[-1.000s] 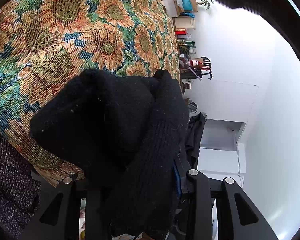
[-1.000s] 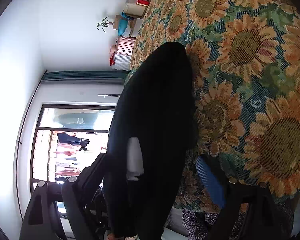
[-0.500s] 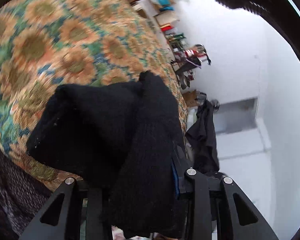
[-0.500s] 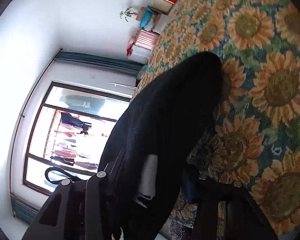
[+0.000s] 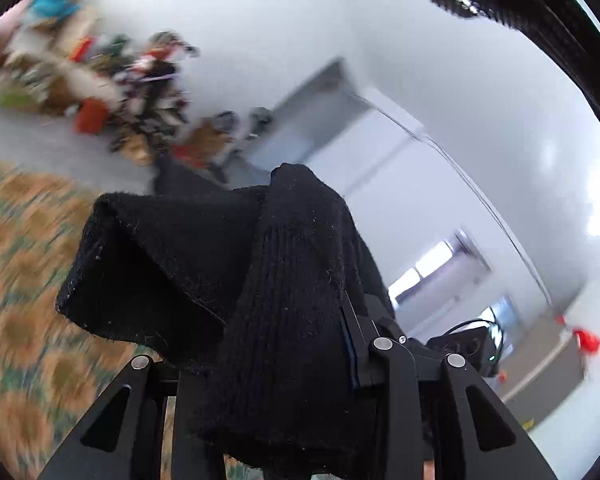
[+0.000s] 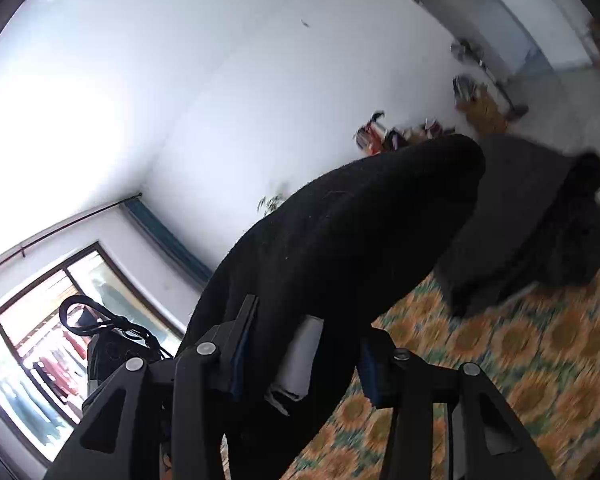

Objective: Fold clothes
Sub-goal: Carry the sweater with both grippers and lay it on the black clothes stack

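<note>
A black knit garment [image 5: 220, 248] is bunched between the jaws of my left gripper [image 5: 284, 360], which is shut on its ribbed edge; the cloth hides the fingertips. In the right wrist view the same black garment [image 6: 340, 232] runs through my right gripper [image 6: 300, 344], shut on it, with a white label [image 6: 300, 356] hanging between the fingers. More of the garment [image 6: 540, 220] hangs blurred at the right, lifted above the sunflower cover [image 6: 520, 340]. Both grippers point nearly level, towards the white walls.
The sunflower-patterned cover [image 5: 20, 280] lies below at the left, blurred. Cluttered boxes and objects [image 5: 140, 80] stand along the far white wall. A large window [image 6: 40, 340] is at the lower left. A black device with a cable [image 6: 108, 344] sits beside the right gripper.
Both grippers rose and rolled upright, lifting the black garment off the sunflower cover. The right jaws, wide apart a second ago, closed on the cloth. The views now face the walls.
</note>
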### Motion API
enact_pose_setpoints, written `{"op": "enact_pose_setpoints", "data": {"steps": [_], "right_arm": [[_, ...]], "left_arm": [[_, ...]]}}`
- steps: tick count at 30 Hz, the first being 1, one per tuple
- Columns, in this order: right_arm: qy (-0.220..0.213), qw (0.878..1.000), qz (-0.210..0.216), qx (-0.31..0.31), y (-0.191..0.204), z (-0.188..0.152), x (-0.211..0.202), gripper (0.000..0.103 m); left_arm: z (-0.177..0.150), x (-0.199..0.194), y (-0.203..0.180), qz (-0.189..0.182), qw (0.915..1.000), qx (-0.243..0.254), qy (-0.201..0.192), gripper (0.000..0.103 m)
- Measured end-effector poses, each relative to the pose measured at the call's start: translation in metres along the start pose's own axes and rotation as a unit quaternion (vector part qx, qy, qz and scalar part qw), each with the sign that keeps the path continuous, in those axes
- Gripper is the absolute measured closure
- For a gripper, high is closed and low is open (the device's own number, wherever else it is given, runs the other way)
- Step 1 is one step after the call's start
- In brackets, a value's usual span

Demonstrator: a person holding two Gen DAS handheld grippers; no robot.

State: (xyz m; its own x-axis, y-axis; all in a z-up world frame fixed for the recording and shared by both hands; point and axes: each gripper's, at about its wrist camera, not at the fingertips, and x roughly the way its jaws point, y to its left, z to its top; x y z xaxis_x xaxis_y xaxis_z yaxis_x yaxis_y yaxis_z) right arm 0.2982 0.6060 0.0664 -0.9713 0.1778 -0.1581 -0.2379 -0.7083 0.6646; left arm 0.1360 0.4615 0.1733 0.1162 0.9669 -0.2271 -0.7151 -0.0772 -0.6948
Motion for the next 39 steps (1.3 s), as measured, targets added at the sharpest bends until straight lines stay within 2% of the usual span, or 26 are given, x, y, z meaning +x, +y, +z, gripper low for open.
{"op": "enact_pose_setpoints", "data": {"steps": [3, 4, 5, 6, 7, 8, 9, 11, 13, 14, 17, 20, 21, 22, 23, 24, 26, 28, 29, 30, 31, 32, 35, 36, 38, 39], "right_arm": [[-0.053, 0.998, -0.029, -0.010, -0.008, 0.056, 0.004, 0.056], [-0.069, 0.997, -0.037, -0.001, -0.016, 0.073, 0.010, 0.056], [-0.084, 0.995, -0.045, 0.013, -0.027, 0.085, 0.016, 0.056], [-0.093, 0.994, -0.059, 0.025, -0.040, 0.094, 0.026, 0.056], [-0.100, 0.991, -0.083, 0.032, -0.055, 0.100, 0.041, 0.055], [-0.094, 0.988, -0.113, 0.041, -0.073, 0.101, 0.059, 0.055], [-0.076, 0.984, -0.151, 0.053, -0.093, 0.097, 0.081, 0.055], [-0.031, 0.972, -0.221, 0.078, -0.134, 0.086, 0.125, 0.055], [0.009, 0.957, -0.265, 0.117, -0.172, 0.062, 0.152, 0.055], [0.004, 0.954, -0.261, 0.150, -0.190, 0.050, 0.155, 0.054], [-0.035, 0.946, -0.180, 0.267, -0.224, 0.036, 0.145, 0.053], [-0.018, 0.944, -0.167, 0.284, -0.229, 0.037, 0.141, 0.051], [-0.006, 0.946, -0.168, 0.277, -0.224, 0.038, 0.143, 0.049], [0.006, 0.948, -0.170, 0.269, -0.220, 0.039, 0.144, 0.040], [0.016, 0.950, -0.168, 0.264, -0.215, 0.040, 0.145, 0.026], [0.027, 0.952, -0.159, 0.260, -0.208, 0.038, 0.145, 0.021], [0.049, 0.957, -0.130, 0.253, -0.197, 0.033, 0.148, 0.018], [0.076, 0.956, -0.123, 0.255, -0.192, 0.023, 0.159, 0.018], [0.079, 0.955, -0.123, 0.259, -0.191, 0.020, 0.164, 0.020], [0.071, 0.954, -0.126, 0.263, -0.191, 0.017, 0.167, 0.028], [0.061, 0.953, -0.122, 0.270, -0.191, 0.016, 0.170, 0.050], [0.052, 0.952, -0.111, 0.280, -0.191, 0.015, 0.173, 0.060], [0.031, 0.954, -0.054, 0.292, -0.179, 0.024, 0.181, 0.067], [0.020, 0.952, -0.028, 0.304, -0.175, 0.027, 0.185, 0.067], [-0.002, 0.940, 0.020, 0.341, -0.172, 0.029, 0.194, 0.069], [-0.006, 0.938, 0.013, 0.345, -0.171, 0.028, 0.203, 0.069]], "left_arm": [[0.049, 0.060, -0.014, -0.020, 0.9992, 0.033, 0.014, 0.060], [0.063, 0.085, -0.011, -0.011, 0.9994, 0.025, 0.021, 0.050], [0.073, 0.105, -0.002, 0.016, 0.9996, 0.008, 0.022, 0.032], [0.076, 0.123, 0.013, 0.076, 0.9968, -0.015, 0.022, 0.021], [0.078, 0.141, 0.028, 0.141, 0.9890, -0.038, 0.022, 0.016], [0.071, 0.152, 0.046, 0.197, 0.9787, -0.046, 0.032, 0.016], [0.062, 0.161, 0.064, 0.252, 0.9654, -0.052, 0.043, 0.016], [0.039, 0.164, 0.094, 0.271, 0.9597, -0.041, 0.062, 0.017], [0.017, 0.150, 0.119, 0.275, 0.9578, 0.008, 0.084, 0.017], [0.006, 0.143, 0.132, 0.276, 0.9559, 0.034, 0.095, 0.017], [-0.001, 0.127, 0.158, 0.301, 0.9460, 0.074, 0.094, 0.017], [-0.001, 0.116, 0.176, 0.324, 0.9394, 0.067, 0.091, 0.017], [-0.001, 0.112, 0.177, 0.325, 0.9396, 0.059, 0.090, 0.017], [-0.002, 0.108, 0.178, 0.325, 0.9401, 0.050, 0.089, 0.017], [-0.002, 0.102, 0.175, 0.320, 0.9426, 0.040, 0.087, 0.017], [-0.002, 0.099, 0.167, 0.310, 0.9466, 0.030, 0.085, 0.017], [-0.003, 0.093, 0.150, 0.287, 0.9544, 0.012, 0.080, 0.017], [-0.008, 0.088, 0.140, 0.269, 0.9601, 0.004, 0.075, 0.017], [-0.010, 0.086, 0.136, 0.260, 0.9628, -0.001, 0.072, 0.017], [-0.012, 0.085, 0.132, 0.254, 0.9643, -0.003, 0.073, 0.017], [-0.012, 0.082, 0.126, 0.249, 0.9656, 0.000, 0.074, 0.017], [-0.012, 0.080, 0.120, 0.244, 0.9668, 0.004, 0.074, 0.017], [-0.007, 0.067, 0.108, 0.229, 0.9717, 0.022, 0.056, 0.017], [-0.004, 0.062, 0.105, 0.222, 0.9738, 0.019, 0.047, 0.017], [0.003, 0.052, 0.101, 0.208, 0.9775, 0.004, 0.030, 0.017], [0.005, 0.049, 0.101, 0.206, 0.9783, -0.006, 0.025, 0.017]]}}
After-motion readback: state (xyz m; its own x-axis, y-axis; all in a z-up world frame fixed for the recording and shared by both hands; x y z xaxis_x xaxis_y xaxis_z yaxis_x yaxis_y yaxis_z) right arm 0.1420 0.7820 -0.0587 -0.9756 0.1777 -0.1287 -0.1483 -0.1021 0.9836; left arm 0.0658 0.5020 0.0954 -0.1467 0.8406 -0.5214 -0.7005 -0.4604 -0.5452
